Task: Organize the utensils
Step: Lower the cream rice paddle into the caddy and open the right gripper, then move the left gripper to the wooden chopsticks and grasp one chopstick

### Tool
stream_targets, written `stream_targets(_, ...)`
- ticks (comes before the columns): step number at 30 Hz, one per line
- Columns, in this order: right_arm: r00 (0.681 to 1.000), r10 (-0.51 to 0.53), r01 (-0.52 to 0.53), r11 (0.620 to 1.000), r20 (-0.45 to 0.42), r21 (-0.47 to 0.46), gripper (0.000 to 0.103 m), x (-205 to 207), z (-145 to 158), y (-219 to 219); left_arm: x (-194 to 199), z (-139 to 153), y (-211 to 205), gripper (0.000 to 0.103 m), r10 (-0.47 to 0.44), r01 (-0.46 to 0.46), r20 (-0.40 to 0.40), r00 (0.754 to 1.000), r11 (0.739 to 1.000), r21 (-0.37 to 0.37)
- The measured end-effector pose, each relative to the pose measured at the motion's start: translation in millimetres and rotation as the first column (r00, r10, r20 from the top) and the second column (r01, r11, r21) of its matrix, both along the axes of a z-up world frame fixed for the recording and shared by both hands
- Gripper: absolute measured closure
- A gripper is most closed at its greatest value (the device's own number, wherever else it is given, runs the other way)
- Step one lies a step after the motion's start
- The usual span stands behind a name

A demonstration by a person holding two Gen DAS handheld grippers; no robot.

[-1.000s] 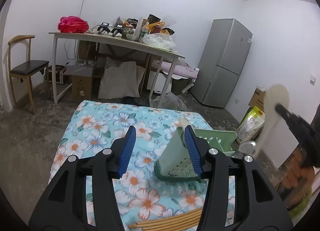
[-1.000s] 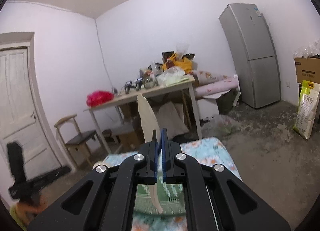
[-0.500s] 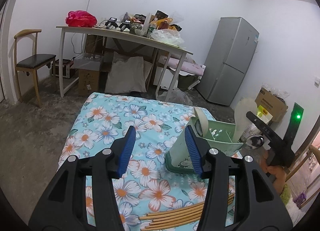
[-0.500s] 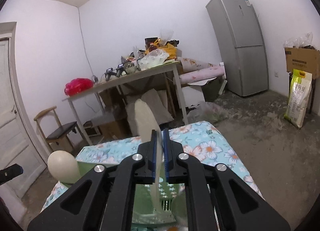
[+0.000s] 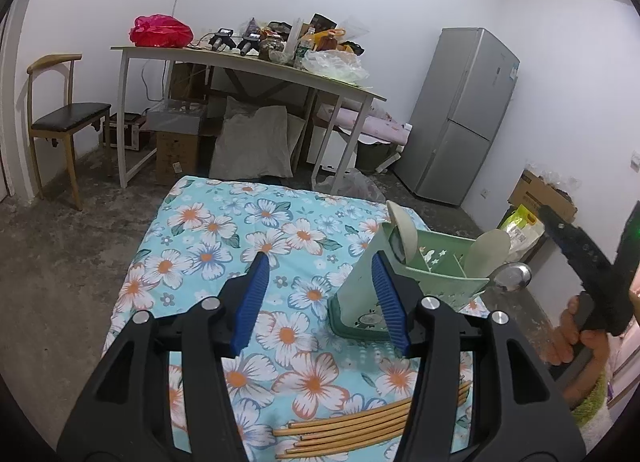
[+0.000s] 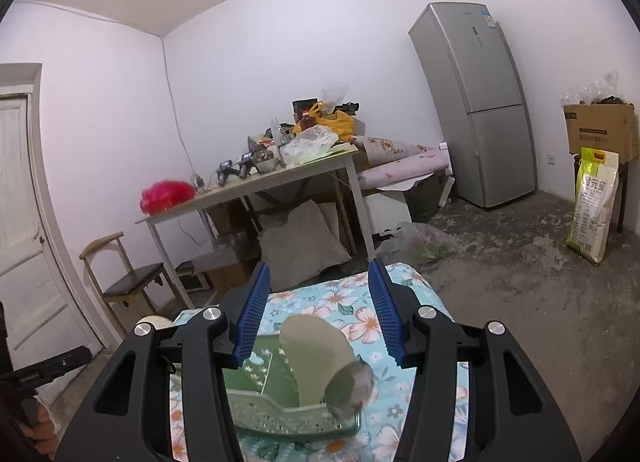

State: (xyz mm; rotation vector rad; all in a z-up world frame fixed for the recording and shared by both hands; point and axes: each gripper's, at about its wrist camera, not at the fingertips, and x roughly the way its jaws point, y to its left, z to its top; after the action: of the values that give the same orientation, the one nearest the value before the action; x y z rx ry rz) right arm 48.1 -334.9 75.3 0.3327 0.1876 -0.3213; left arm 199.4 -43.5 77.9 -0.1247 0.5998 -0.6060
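Holder, green plastic utensil caddy, on floral cloth, tilted, w/ two pale rice paddles and a steel ladle standing in it. Left gripper jaws spread, nothing pinched; right pad overlaps caddy's wall, contact unclear. Bamboo chopsticks loose at near edge, next to go in; best approached low, pinched as a bundle mid-length. Right hand cut off at frame edge.

Right gripper above caddy, jaws just opened, apart, clear of paddle now propped in rear compartment; lift straight up to avoid knocking it. Ladle bowl blurred. Caddy's base and dividers mostly hidden by gripper body.
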Motion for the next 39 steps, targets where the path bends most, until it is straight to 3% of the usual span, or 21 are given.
stream_targets(5, 0.997, 0.061, -0.063, 0.997, -0.054, -0.040, 0.036, -25, -2, 21, -6, -10, 8, 0.047, 0.002, -0.001, -0.022, 1.000, 0.999, 0.035)
stream_targets(9, 0.976, 0.137, -0.147, 0.988, -0.168, -0.052, 0.025, -38, -24, 45, -16, -27, 17, 0.043, -0.011, 0.016, -0.069, 0.998, 0.997, 0.070)
stream_targets(12, 0.931, 0.192, -0.200, 0.980, -0.311, 0.005, 0.024, -38, -58, 59, -24, -45, 19, 0.041, -0.023, 0.034, -0.117, 0.993, 0.994, 0.101)
stream_targets(17, 0.813, 0.234, -0.213, 0.972, -0.533, 0.103, 0.024, -28, -115, 83, -39, -76, 18, 0.040, -0.042, 0.073, -0.192, 0.981, 0.985, 0.157)
stream_targets(21, 0.729, 0.236, -0.221, 0.970, -0.642, 0.105, 0.024, -24, -141, 96, -55, -96, 12, 0.040, -0.047, 0.093, -0.201, 0.978, 0.969, 0.228)
stream_targets(23, 0.703, 0.236, -0.221, 0.969, -0.671, 0.109, 0.023, -28, -154, 98, -63, -101, 6, 0.040, -0.068, 0.116, -0.183, 0.981, 0.955, 0.271)
stream_targets(25, 0.701, 0.233, -0.218, 0.970, -0.674, 0.109, 0.018, -31, -156, 96, -71, -103, -2, 0.040, -0.099, 0.144, -0.156, 0.983, 0.939, 0.312)
stream_targets(29, 0.714, 0.218, -0.187, 0.975, -0.665, 0.119, 0.018, -36, -151, 83, -91, -111, -26, 0.041, -0.201, 0.214, -0.078, 0.977, 0.872, 0.440)
stream_targets(32, 0.728, 0.226, -0.143, 0.973, -0.647, 0.179, 0.018, -38, -151, 64, -105, -116, -42, 0.048, -0.282, 0.254, -0.028, 0.959, 0.811, 0.527)
stream_targets(35, 0.740, 0.252, -0.121, 0.962, -0.623, 0.246, 0.018, -37, -152, 53, -120, -127, -60, 0.058, -0.384, 0.278, 0.025, 0.923, 0.712, 0.644)
stream_targets(39, 0.749, 0.264, -0.114, 0.955, -0.607, 0.275, 0.018, -37, -152, 48, -132, -140, -73, 0.070, -0.479, 0.279, 0.059, 0.876, 0.601, 0.748)
